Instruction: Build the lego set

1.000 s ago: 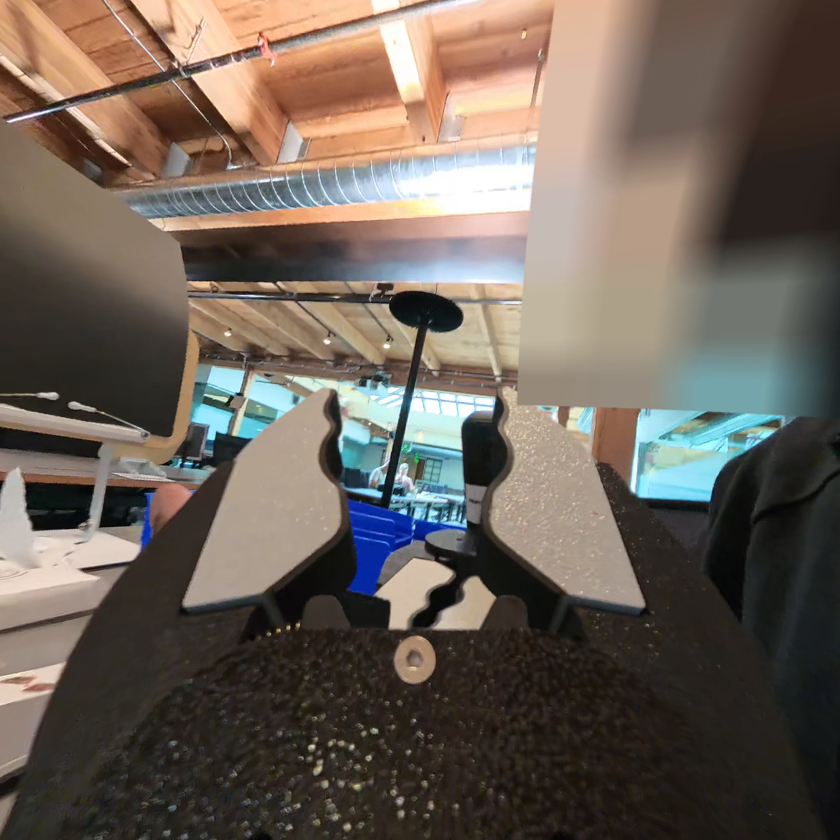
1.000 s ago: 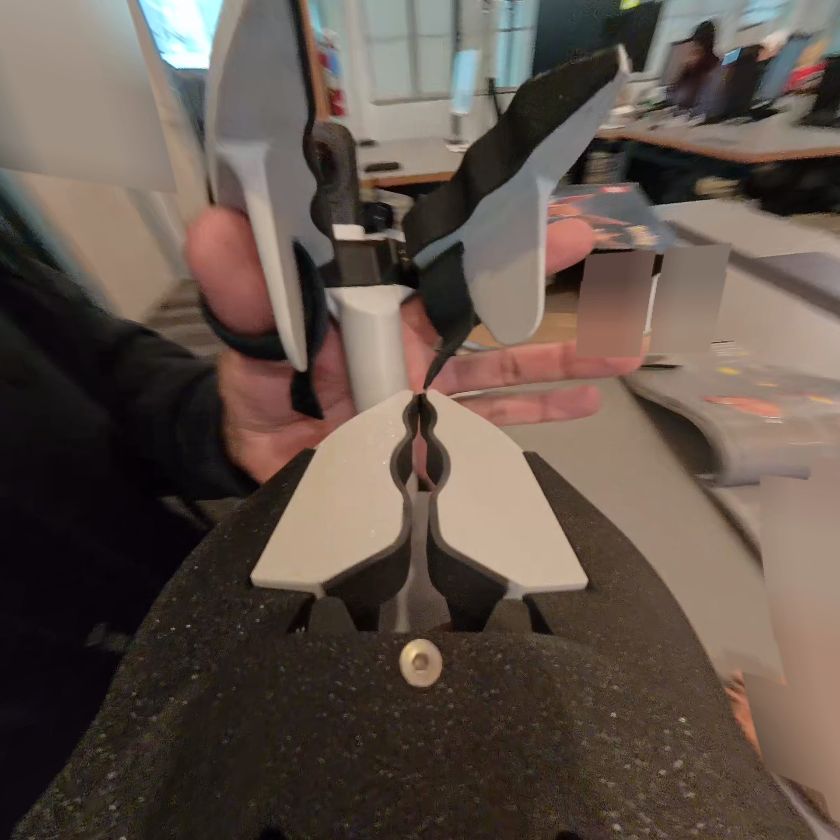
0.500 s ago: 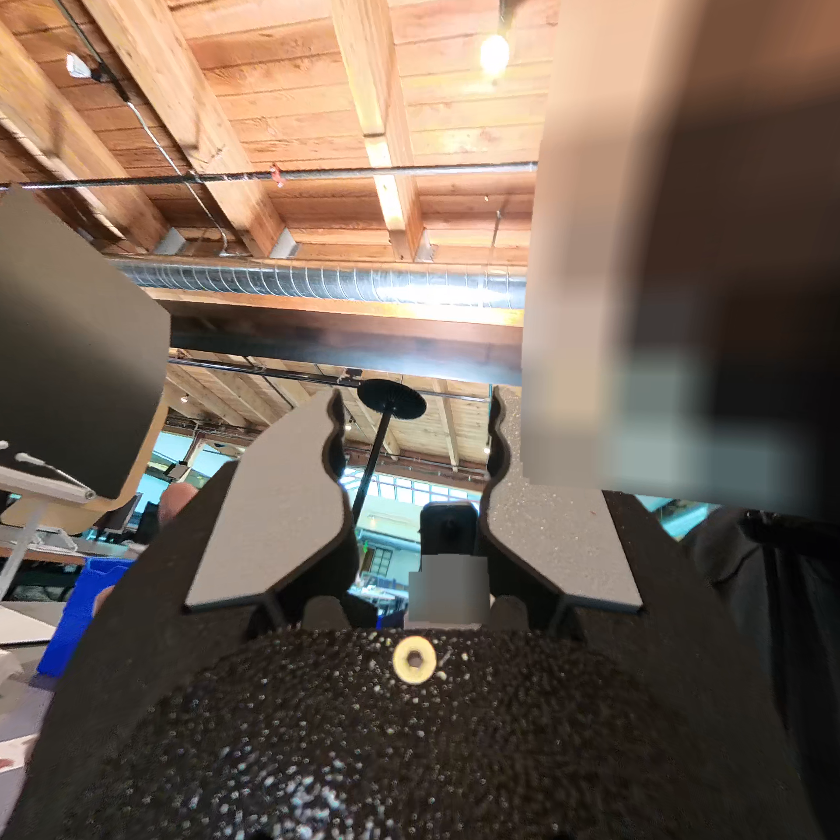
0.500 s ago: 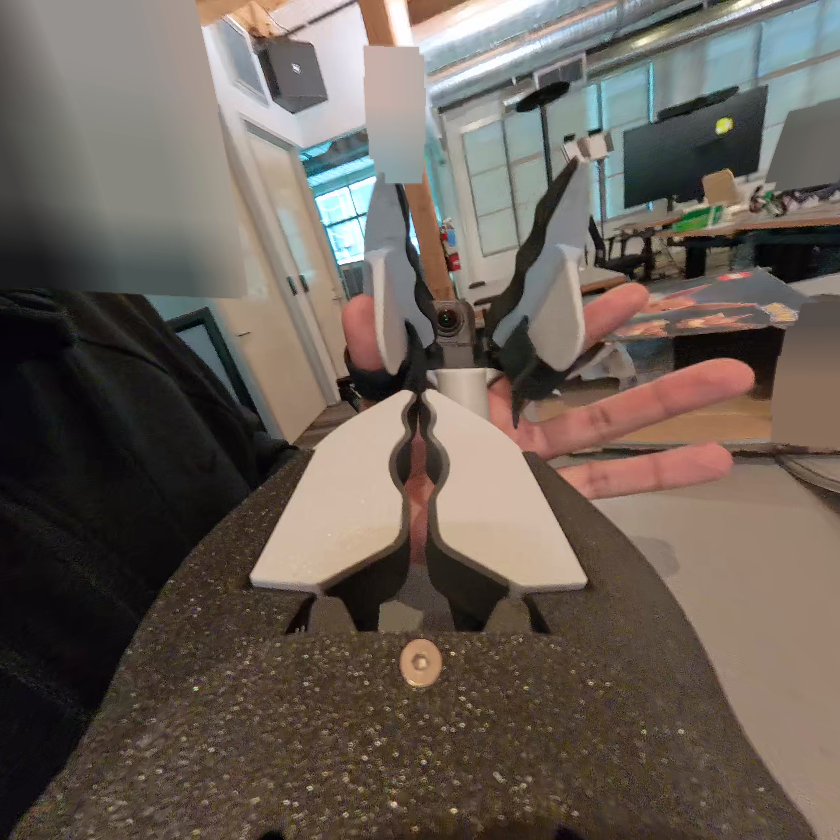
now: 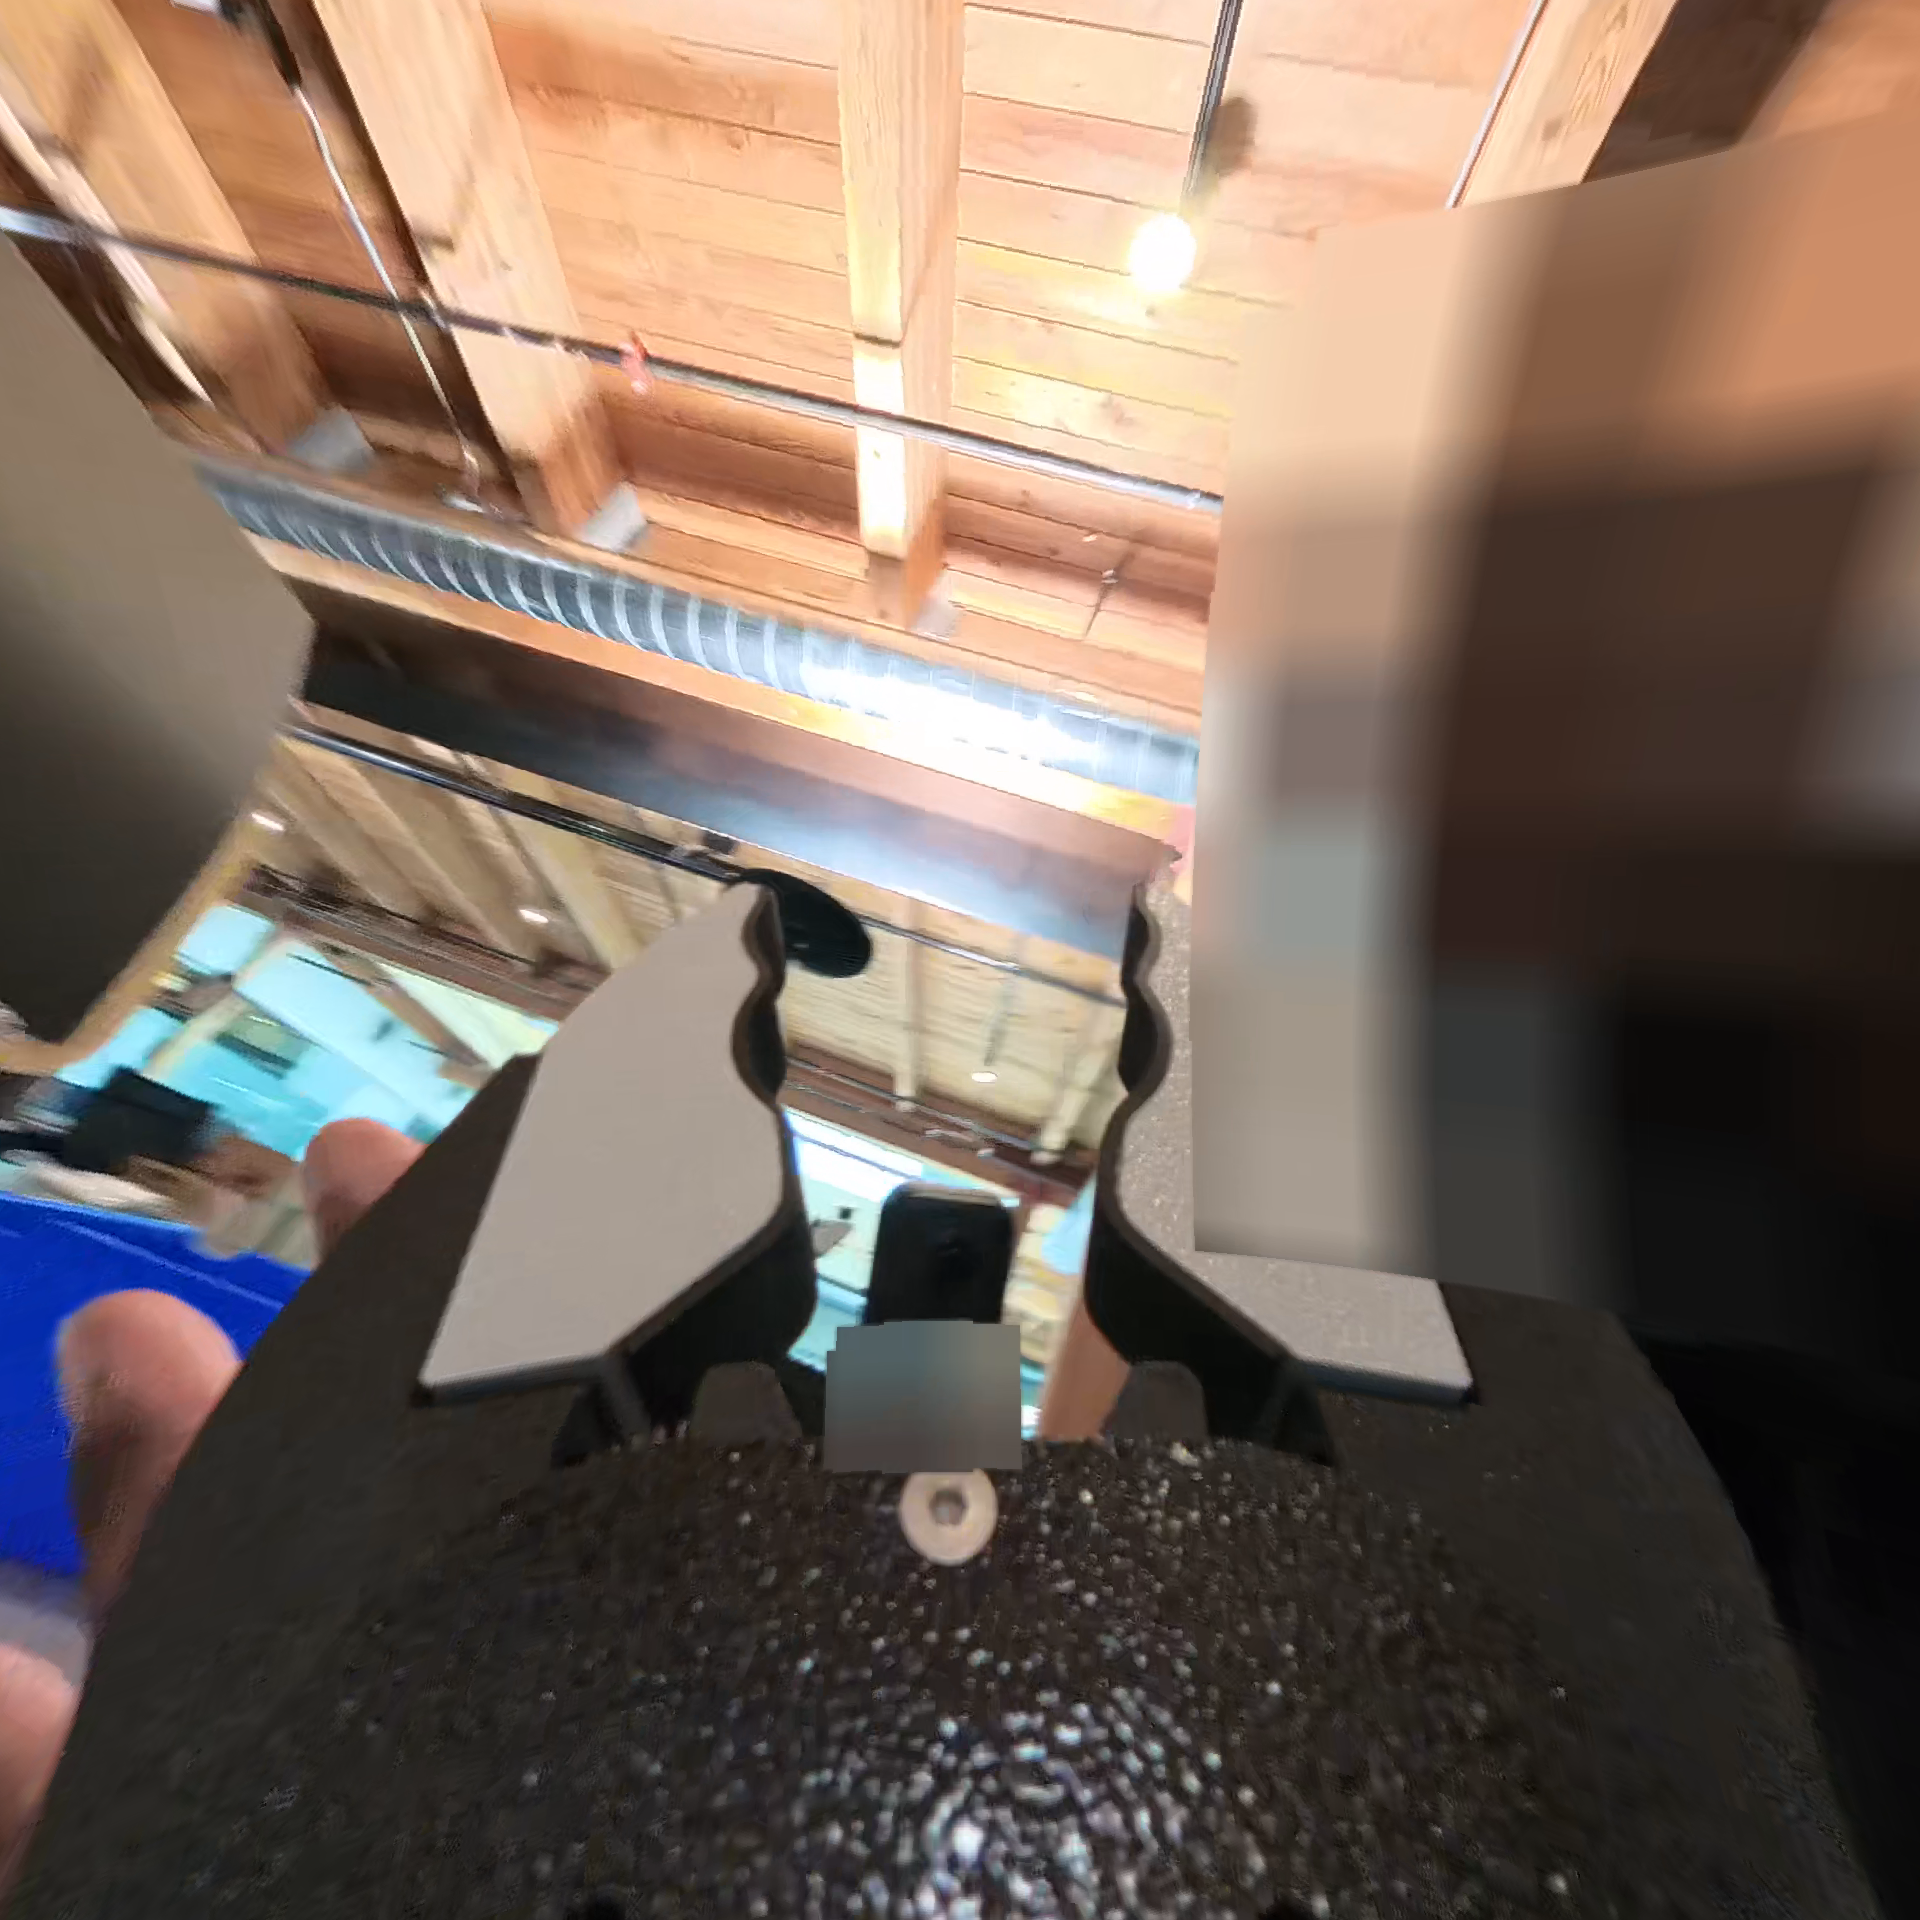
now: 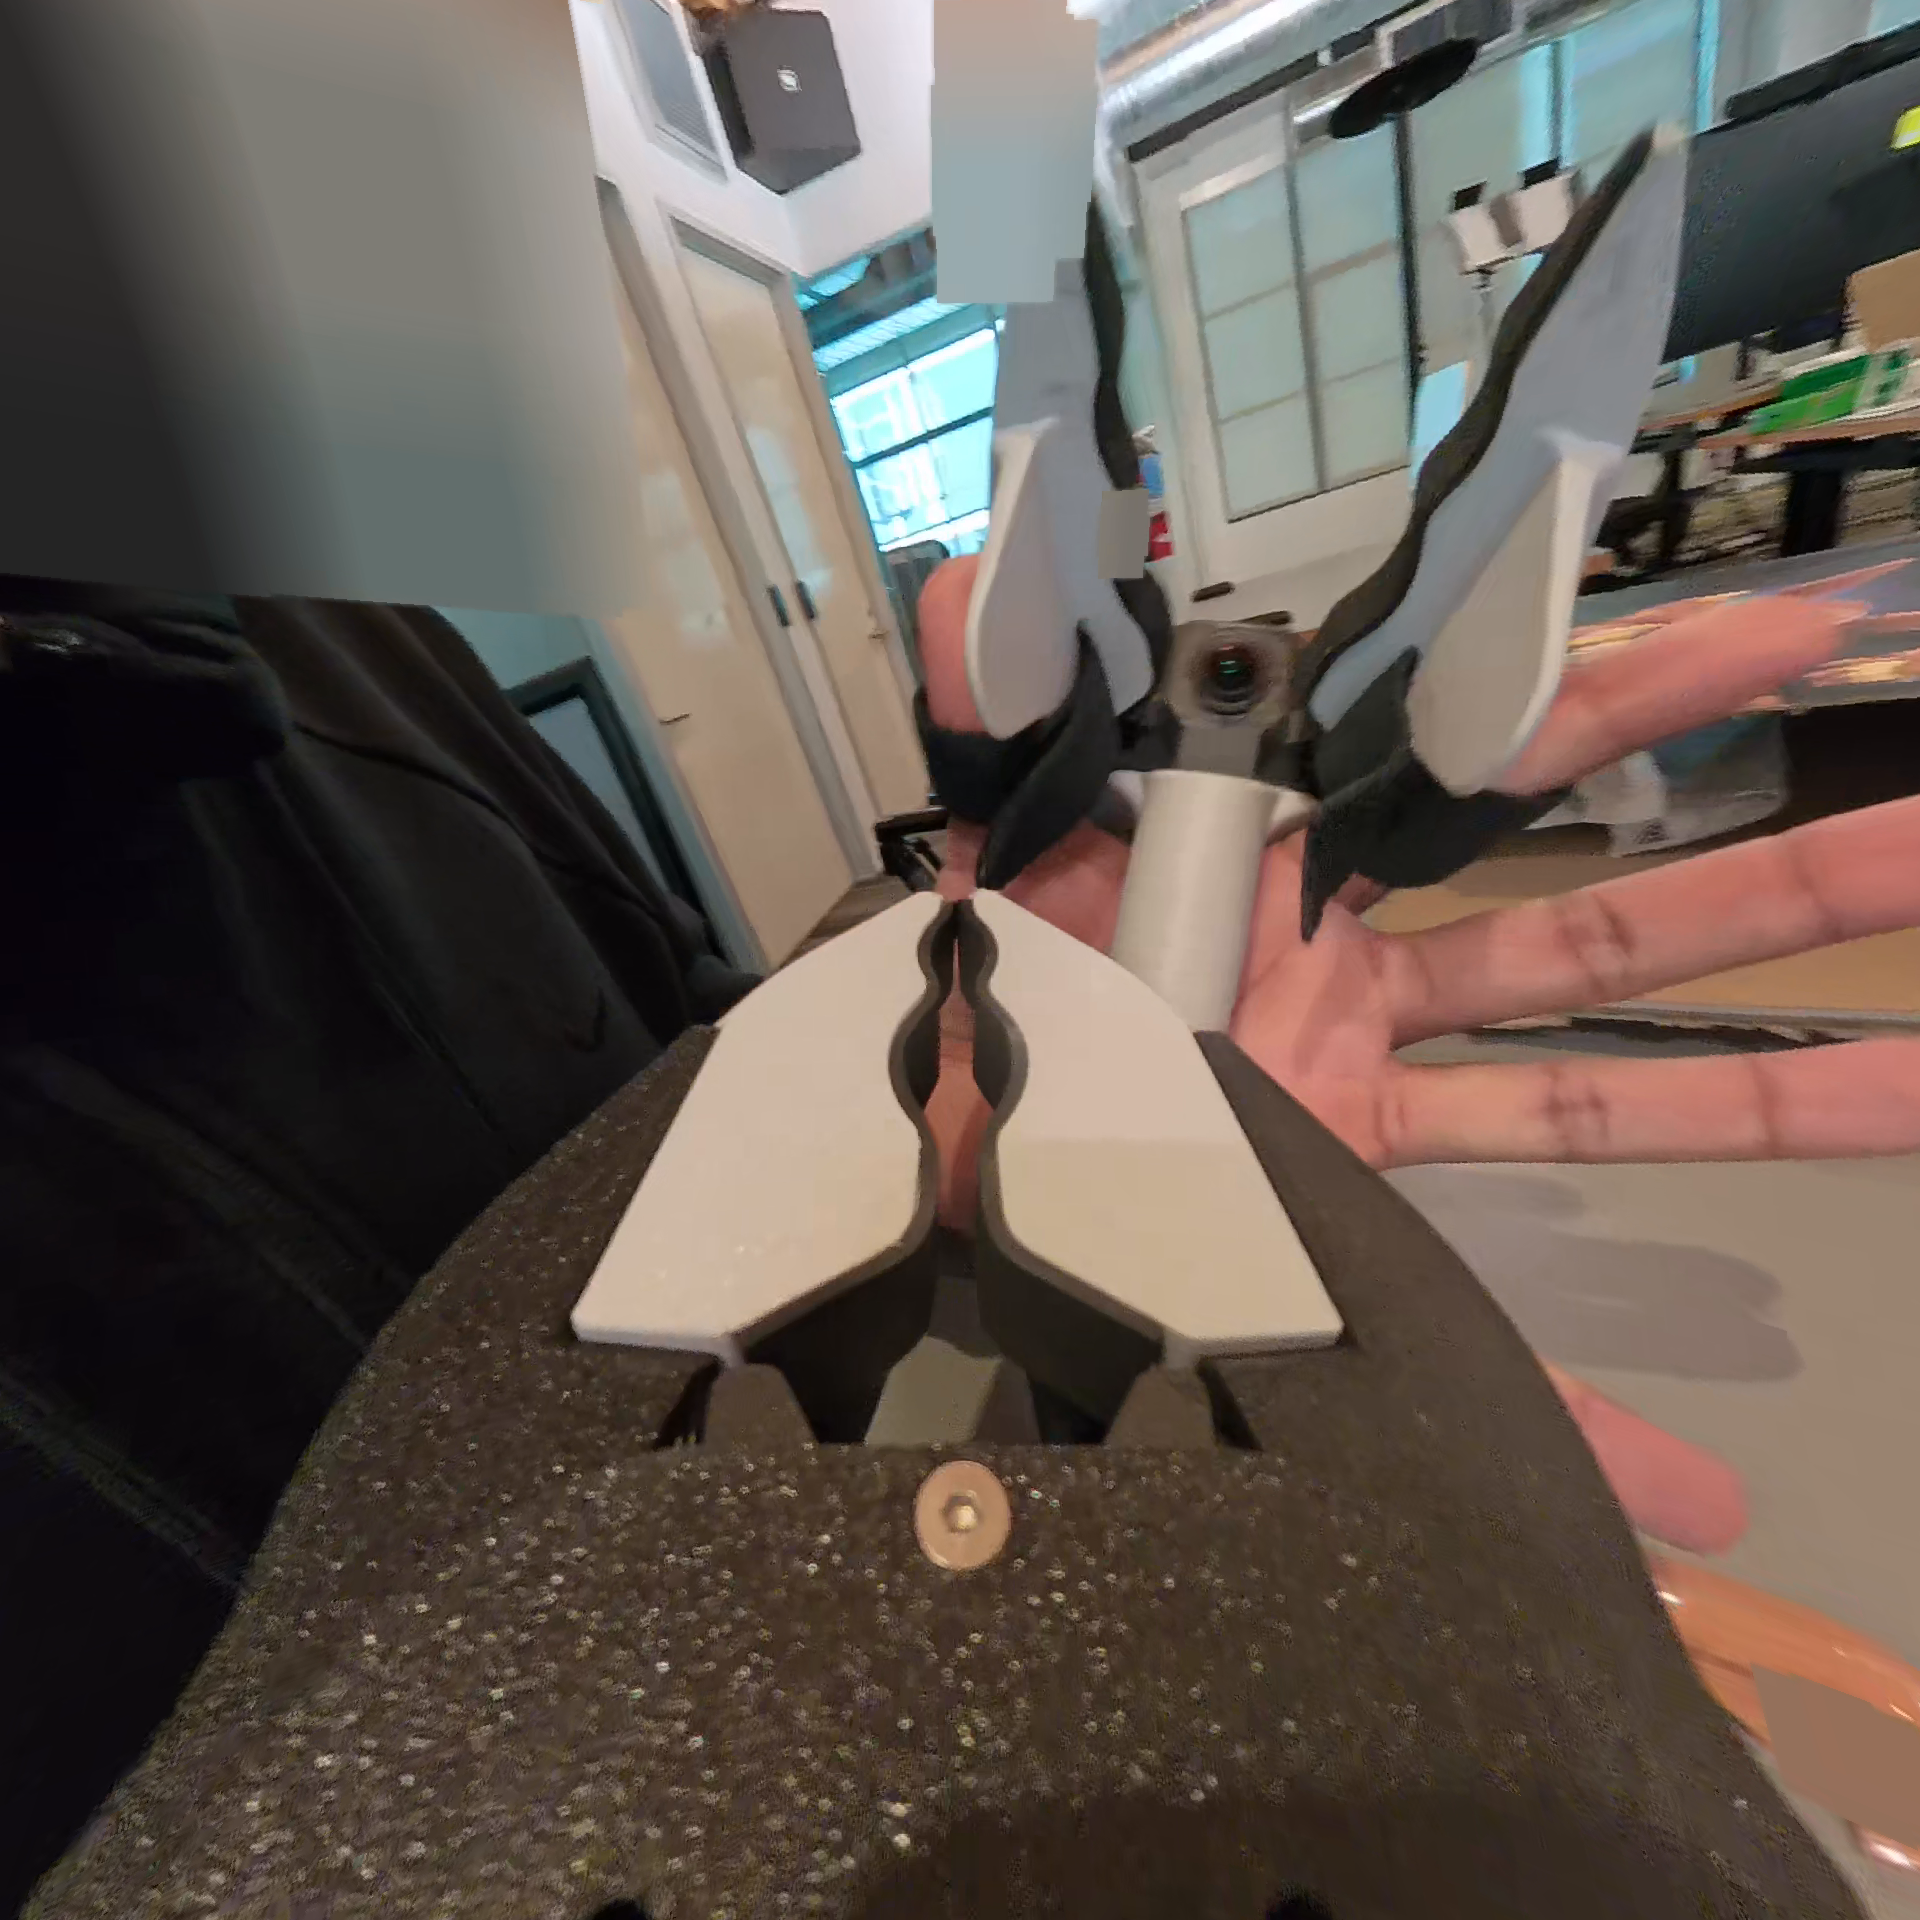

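Grippers filled both views, and no lego pieces could be made out in either one, so where the set lay cannot be told.

From the left wrist view, the left gripper (image 5: 951, 914) pointed steeply upward, its two grey fingers spread wide with nothing between them. Beyond its tips ran a wooden beam ceiling (image 5: 727, 260), with a ribbed silver duct (image 5: 675, 613) crossing ahead of the fingers and one lit bulb (image 5: 1162, 252) above the right finger. A black round lamp head (image 5: 821, 935) showed just past the left fingertip. Low between the fingers sat a small black block (image 5: 943, 1257), the top of the other tool. To the left of the tool, blurred fingertips (image 5: 135, 1382) curled around its body in front of a blue bin (image 5: 62, 1299).

The right wrist view showed what the left could not: the left gripper (image 6: 1371, 197) itself, seen from the front, upright and splayed open, its camera lens (image 6: 1229, 668) looking back. An open hand (image 6: 1455, 997) held it by a grey handle (image 6: 1195, 883), with fingers stretched out to the right. In the foreground the right gripper (image 6: 958, 906) was closed, its tips touching and holding nothing. To its left hung a dark sleeve (image 6: 260, 987); to its right lay a grey tabletop (image 6: 1662, 1247). Farther ahead stood a pale door (image 6: 769, 520).
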